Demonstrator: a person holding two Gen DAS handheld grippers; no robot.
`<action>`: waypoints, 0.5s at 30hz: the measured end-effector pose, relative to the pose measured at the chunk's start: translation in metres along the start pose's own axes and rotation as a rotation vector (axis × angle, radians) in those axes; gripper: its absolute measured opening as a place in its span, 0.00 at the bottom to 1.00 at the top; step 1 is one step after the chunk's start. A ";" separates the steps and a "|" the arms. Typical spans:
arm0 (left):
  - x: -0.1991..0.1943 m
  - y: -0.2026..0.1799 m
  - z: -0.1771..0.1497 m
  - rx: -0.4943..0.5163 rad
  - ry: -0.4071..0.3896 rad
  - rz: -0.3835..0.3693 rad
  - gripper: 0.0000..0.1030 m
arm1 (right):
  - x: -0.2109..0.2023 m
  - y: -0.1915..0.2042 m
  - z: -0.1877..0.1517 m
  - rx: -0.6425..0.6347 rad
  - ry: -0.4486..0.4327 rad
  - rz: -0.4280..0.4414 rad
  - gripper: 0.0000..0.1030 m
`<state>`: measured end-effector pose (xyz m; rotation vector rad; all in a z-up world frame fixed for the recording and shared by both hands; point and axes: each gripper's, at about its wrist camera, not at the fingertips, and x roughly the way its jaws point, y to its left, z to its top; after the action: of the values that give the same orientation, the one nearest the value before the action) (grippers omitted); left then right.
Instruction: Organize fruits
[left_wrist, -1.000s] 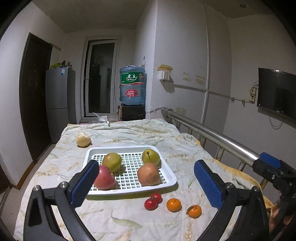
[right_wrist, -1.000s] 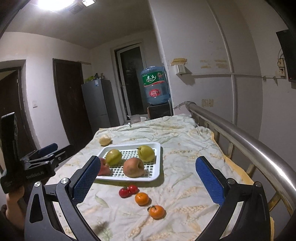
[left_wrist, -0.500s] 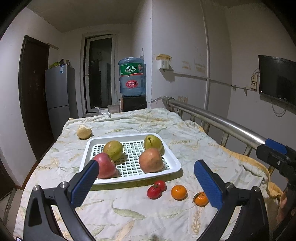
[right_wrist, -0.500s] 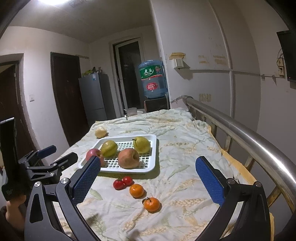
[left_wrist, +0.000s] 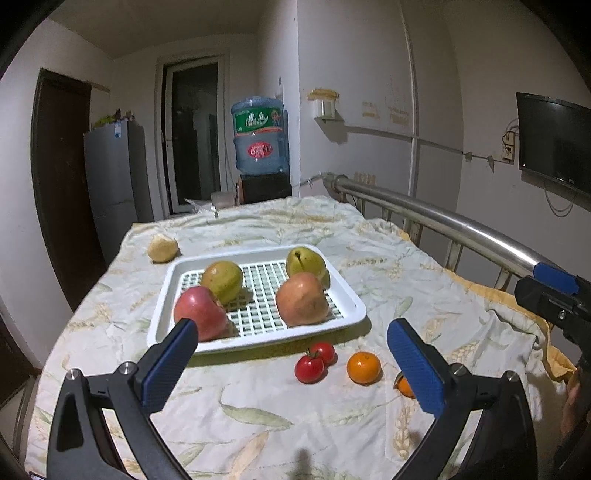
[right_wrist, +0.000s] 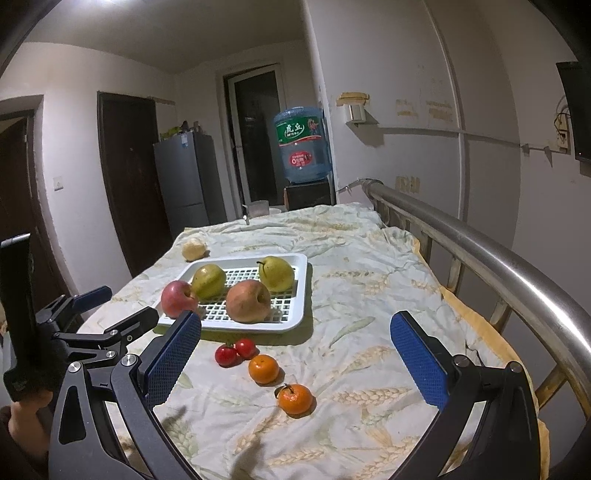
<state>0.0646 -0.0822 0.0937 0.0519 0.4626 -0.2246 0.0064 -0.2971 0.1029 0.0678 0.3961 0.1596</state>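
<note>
Tangerine (right_wrist: 294, 398) between right hand-held gripper (right_wrist: 297, 363) fingers

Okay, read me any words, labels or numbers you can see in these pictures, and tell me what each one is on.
"虎丘": my reading of the large white characters on the green label of the water jug; the smaller print beside them is blurred.
Red label lower on the same jug: white print, too blurred to read.
Blue sticker on the fridge: too small to read.
Nothing readable on the white tray, the fruit, the cloth or the TV.
</note>
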 end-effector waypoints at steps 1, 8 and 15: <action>0.003 0.001 -0.002 -0.005 0.011 -0.005 1.00 | 0.002 -0.001 -0.001 -0.001 0.005 -0.004 1.00; 0.032 0.009 -0.016 -0.046 0.114 -0.055 1.00 | 0.013 -0.009 -0.011 -0.004 0.048 -0.018 1.00; 0.060 0.008 -0.034 -0.046 0.211 -0.092 1.00 | 0.030 -0.008 -0.024 -0.041 0.108 -0.012 1.00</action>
<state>0.1032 -0.0830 0.0363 0.0093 0.6807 -0.3007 0.0251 -0.2993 0.0687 0.0159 0.5004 0.1598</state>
